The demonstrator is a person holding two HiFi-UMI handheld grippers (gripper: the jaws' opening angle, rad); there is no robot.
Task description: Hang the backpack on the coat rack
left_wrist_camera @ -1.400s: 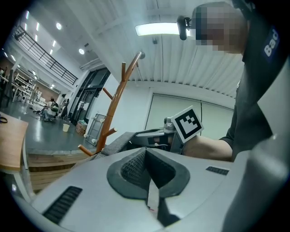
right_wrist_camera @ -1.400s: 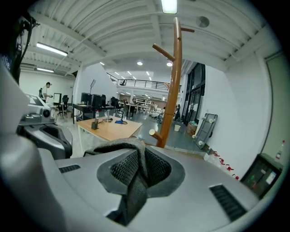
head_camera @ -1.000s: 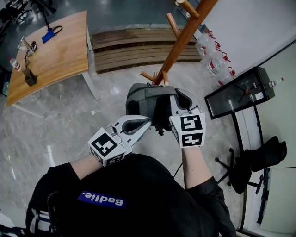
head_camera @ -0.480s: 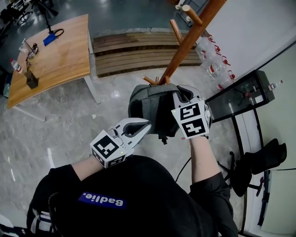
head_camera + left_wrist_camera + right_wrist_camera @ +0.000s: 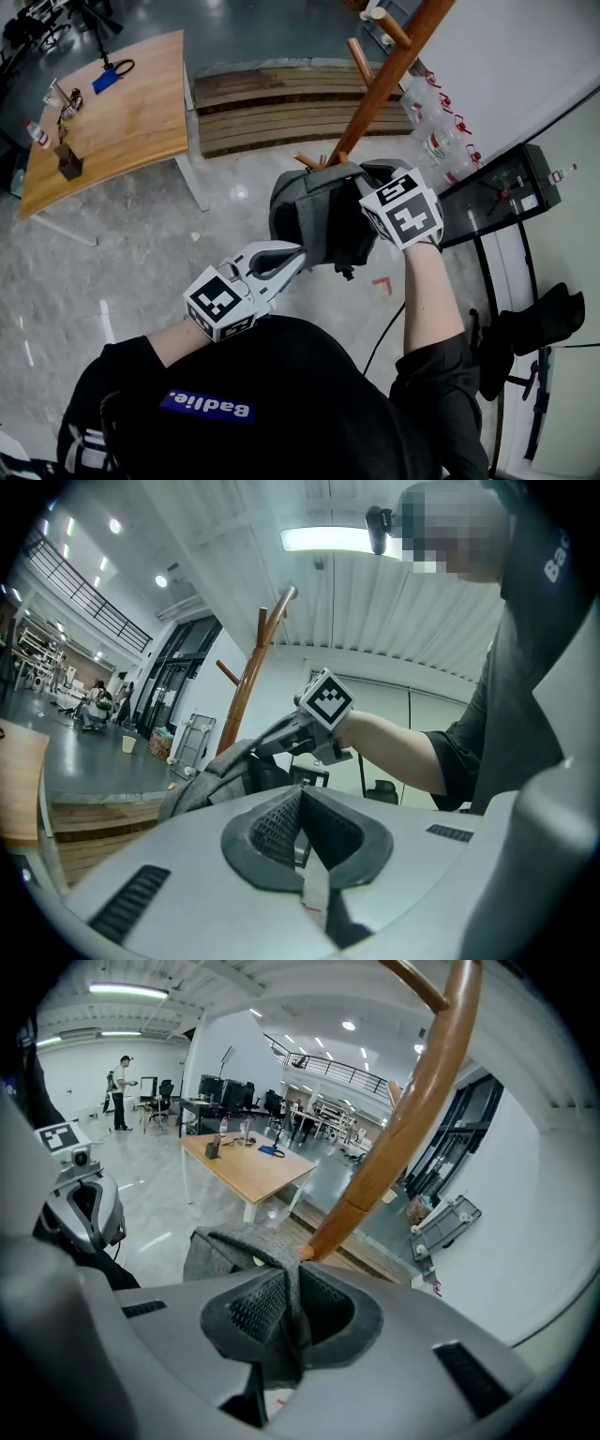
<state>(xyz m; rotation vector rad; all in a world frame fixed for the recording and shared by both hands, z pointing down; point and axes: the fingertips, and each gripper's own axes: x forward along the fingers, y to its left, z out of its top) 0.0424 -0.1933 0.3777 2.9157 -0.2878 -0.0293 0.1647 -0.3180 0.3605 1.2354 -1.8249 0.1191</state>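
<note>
A grey backpack (image 5: 314, 220) hangs in the air beside the lower pegs (image 5: 309, 161) of the wooden coat rack (image 5: 389, 75). My right gripper (image 5: 367, 183) is shut on the grey fabric at the bag's top. In the right gripper view that fabric (image 5: 225, 1246) runs between the pads of my right gripper (image 5: 286, 1316), and the rack's pole (image 5: 403, 1138) rises just behind it. My left gripper (image 5: 292, 255) sits shut and holds nothing, its tips close to the bag's near side. The left gripper view shows the left gripper (image 5: 300, 803), the bag (image 5: 211, 775) and the rack (image 5: 246, 686) beyond.
A wooden table (image 5: 103, 112) stands at the upper left with small items on it. A slatted wooden platform (image 5: 272, 103) lies behind the rack. Water bottles (image 5: 436, 141), a black glass-topped stand (image 5: 487, 187) and a black chair (image 5: 525, 323) line the right side.
My right gripper has carried the backpack up and to the right, closer to the rack's pole, and rolled as it went. The left gripper has stayed where it was.
</note>
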